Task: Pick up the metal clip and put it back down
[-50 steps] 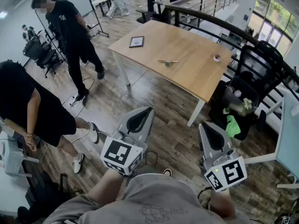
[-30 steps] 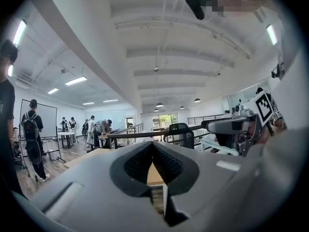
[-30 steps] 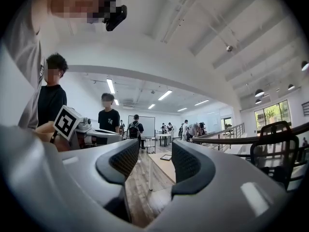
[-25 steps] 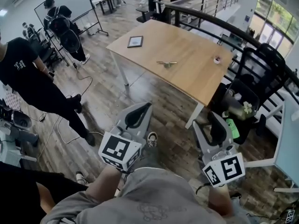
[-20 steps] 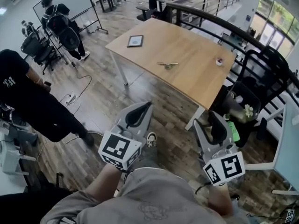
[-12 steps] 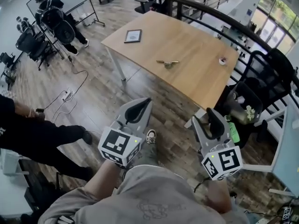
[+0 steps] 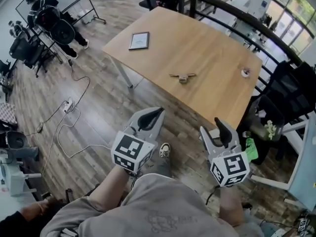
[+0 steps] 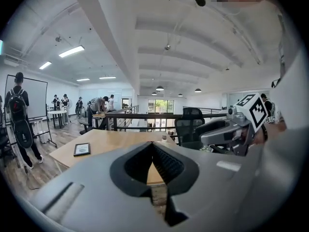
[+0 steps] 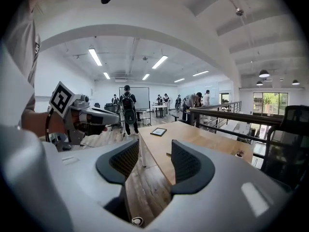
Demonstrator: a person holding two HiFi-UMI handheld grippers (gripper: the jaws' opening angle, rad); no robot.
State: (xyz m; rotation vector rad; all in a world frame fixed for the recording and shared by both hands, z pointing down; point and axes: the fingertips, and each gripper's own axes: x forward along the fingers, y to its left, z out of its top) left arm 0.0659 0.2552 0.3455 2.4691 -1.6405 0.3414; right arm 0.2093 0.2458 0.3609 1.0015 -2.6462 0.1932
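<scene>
The metal clip point(image 7: 182, 76) lies small and flat near the middle of the wooden table point(image 7: 217, 48), well ahead of both grippers. My left gripper point(image 7: 157, 112) hangs over the floor short of the table, its jaws closed tip to tip with nothing between them point(image 8: 153, 145). My right gripper point(image 7: 218, 126) also hangs short of the table's near edge, open and empty point(image 9: 155, 148). In the right gripper view a thin sliver by the right pad is probably the clip point(image 9: 168, 154).
A dark framed tablet point(image 7: 139, 40) lies on the table's far left, and a small round object point(image 7: 245, 72) sits near its right edge. Black chairs point(image 7: 291, 90) and a railing point(image 7: 232, 14) stand to the right. A cable point(image 7: 69, 107) runs across the floor; people point(image 7: 47, 19) stand far left.
The table and clip have drawn nearer and lower in the head view. The person in black at the left has left the view. Both grippers keep their jaw states.
</scene>
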